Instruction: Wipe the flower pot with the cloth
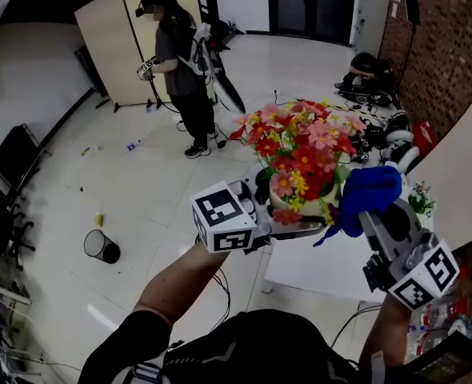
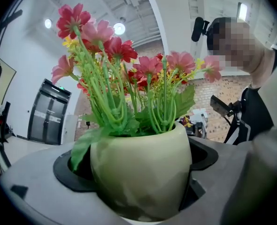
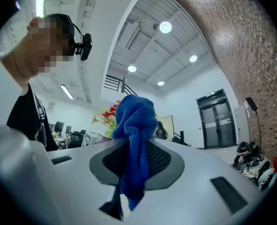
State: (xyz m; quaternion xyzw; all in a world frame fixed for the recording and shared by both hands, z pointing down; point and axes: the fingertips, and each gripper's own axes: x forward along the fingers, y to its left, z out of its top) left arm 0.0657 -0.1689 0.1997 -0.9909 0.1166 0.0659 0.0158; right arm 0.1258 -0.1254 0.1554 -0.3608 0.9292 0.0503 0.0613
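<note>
A pale green flower pot (image 2: 141,172) filled with red, pink and yellow flowers (image 1: 300,154) is lifted off the table, and my left gripper (image 1: 288,218) is shut on it. The pot (image 1: 296,205) shows only as a cream strip under the blooms in the head view. My right gripper (image 1: 362,213) is shut on a bunched blue cloth (image 1: 368,197), which sits just right of the pot, close to its side. In the right gripper view the cloth (image 3: 136,139) stands up between the jaws, with the flowers (image 3: 108,116) behind it to the left.
A white table (image 1: 324,270) lies below the pot, with a small potted plant (image 1: 420,198) at its right. A person (image 1: 180,70) stands further off on the floor. A black bin (image 1: 100,246) lies at the left. A brick wall (image 1: 440,46) runs along the right.
</note>
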